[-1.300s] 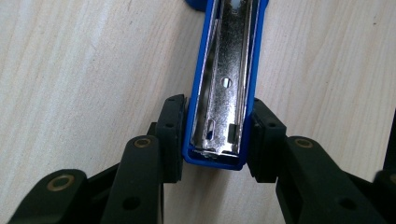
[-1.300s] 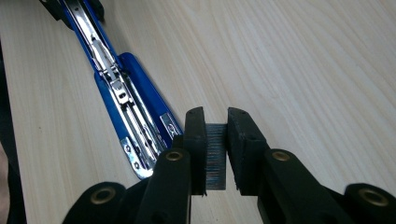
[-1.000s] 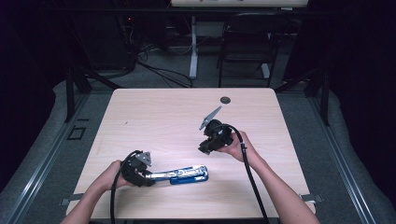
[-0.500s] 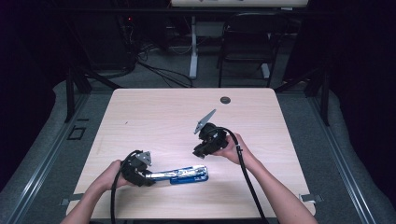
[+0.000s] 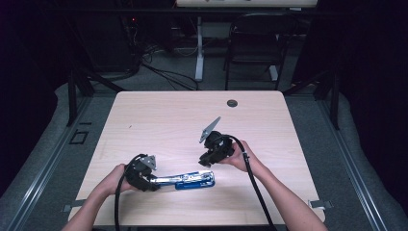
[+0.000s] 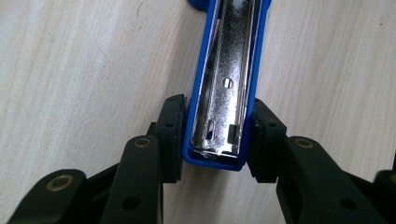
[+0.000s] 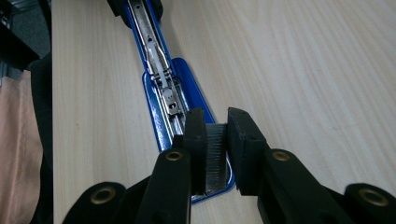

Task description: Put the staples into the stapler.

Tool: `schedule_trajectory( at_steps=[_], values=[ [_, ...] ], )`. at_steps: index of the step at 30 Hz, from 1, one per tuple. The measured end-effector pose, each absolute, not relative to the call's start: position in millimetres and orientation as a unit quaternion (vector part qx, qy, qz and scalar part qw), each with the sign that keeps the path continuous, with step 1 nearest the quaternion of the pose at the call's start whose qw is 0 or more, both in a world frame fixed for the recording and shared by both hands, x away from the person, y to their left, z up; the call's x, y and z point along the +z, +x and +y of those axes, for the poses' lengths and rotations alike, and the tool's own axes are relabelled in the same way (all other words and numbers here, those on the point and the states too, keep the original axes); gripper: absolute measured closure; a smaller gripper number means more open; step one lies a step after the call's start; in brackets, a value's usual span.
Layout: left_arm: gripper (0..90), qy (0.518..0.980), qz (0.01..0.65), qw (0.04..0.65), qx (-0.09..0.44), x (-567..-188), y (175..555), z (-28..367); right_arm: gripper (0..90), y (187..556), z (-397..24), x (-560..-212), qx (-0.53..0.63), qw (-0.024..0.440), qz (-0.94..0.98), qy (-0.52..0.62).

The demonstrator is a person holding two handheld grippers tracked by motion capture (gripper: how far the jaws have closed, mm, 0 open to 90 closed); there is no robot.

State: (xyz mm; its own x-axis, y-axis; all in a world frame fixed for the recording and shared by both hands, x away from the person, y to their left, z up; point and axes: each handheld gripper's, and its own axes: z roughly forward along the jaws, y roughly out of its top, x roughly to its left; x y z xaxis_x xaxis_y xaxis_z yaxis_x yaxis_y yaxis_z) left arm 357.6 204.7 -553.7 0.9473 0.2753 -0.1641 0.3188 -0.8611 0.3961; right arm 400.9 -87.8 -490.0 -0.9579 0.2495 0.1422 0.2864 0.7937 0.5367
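- The left hand-held gripper (image 5: 144,179) sits at the near left of the worktop (image 5: 159,120). Its jaws pinch the back end of the blue stapler (image 5: 185,180), one on each side.
- In the left gripper view, the stapler (image 6: 223,88) is swung open. You can see the shiny metal track (image 6: 229,79) inside it, and the pads press on its blue sides.
- The stapler lies flat on the worktop, near the front edge, between the two hands. Its long side runs left to right.
- The right hand-held gripper (image 5: 208,161) is just above the stapler's right end, tilted down at it.
- In the right gripper view, its jaws pinch a strip of staples (image 7: 215,156), a thin grey block with fine lines. The strip hangs over the near end of the open stapler (image 7: 161,84).
- Far off, near the back edge, there is a small round hole (image 5: 232,103) in the worktop.
- Done, I think: the stapler is open and held steady, and the staples are picked up.
- Left to do, I think: lay the strip in the metal track, let go, then shut the stapler.
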Motion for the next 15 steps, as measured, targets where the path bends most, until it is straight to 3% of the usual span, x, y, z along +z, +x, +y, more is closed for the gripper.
schedule_trajectory(
  at_steps=[15],
  values=[
    [63.0, 0.964, 0.150, 0.215, -0.050, -553, 360, 205, 78.7, 396, -83, -501, -0.273, 0.040, -0.954, -0.119]
  ],
)
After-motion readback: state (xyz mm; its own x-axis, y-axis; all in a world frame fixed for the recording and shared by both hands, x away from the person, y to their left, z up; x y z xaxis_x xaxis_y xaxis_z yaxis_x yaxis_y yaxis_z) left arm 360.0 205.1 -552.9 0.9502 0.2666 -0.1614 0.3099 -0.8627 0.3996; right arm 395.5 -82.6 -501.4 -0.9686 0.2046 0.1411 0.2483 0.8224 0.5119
